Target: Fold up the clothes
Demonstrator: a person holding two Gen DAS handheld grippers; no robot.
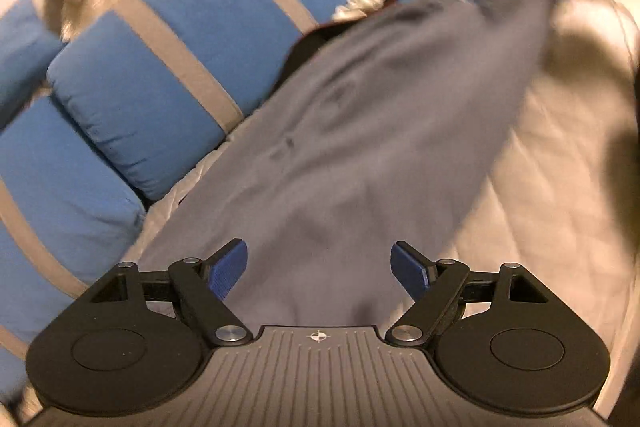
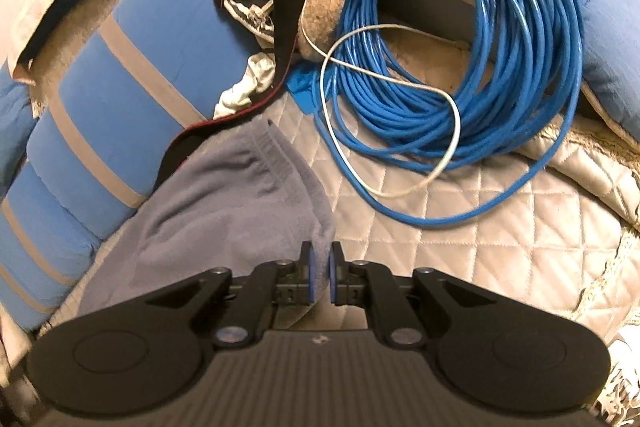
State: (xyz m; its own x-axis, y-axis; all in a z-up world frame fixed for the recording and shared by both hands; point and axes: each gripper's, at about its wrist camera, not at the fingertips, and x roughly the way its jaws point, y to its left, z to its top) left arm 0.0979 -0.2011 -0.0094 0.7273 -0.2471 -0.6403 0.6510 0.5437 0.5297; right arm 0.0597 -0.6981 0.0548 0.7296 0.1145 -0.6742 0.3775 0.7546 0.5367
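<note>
Right wrist: right gripper (image 2: 321,269) jaws pinch grey garment (image 2: 224,195).

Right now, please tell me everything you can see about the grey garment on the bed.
The grey garment is soft, fleece-like cloth with a ribbed, gathered band along its far edge. It lies stretched and wrinkled on the quilted bedspread, its left side against the blue striped cushions. The right hand-held gripper is shut on its near edge. The left hand-held gripper is open above it, pads not pressing the cloth.
</note>
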